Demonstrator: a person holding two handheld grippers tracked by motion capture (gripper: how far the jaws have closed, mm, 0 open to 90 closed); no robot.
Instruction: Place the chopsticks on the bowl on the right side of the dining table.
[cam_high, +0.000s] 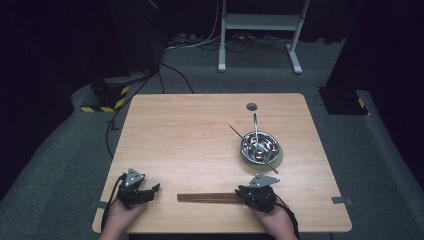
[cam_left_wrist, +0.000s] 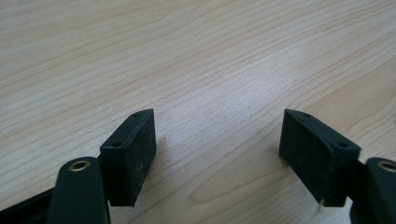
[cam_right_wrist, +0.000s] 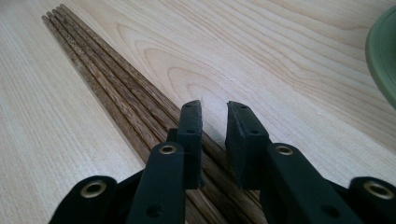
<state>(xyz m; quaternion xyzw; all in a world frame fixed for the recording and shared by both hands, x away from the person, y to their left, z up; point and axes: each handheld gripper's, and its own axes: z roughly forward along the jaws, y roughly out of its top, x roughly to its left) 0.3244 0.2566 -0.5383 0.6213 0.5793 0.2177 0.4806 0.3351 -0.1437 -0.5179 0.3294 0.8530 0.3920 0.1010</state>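
With the right gripper (cam_right_wrist: 215, 140) nearly closed above the chopsticks (cam_high: 207, 197) at the lower middle and gripping nothing I can see, it may pinch several sticks together and scatter the bundle.

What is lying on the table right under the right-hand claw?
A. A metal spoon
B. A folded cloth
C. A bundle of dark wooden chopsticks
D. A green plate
C: the right claw sits over a bundle of dark wooden chopsticks lying flat on the table, and they stretch away to its left in the high view.
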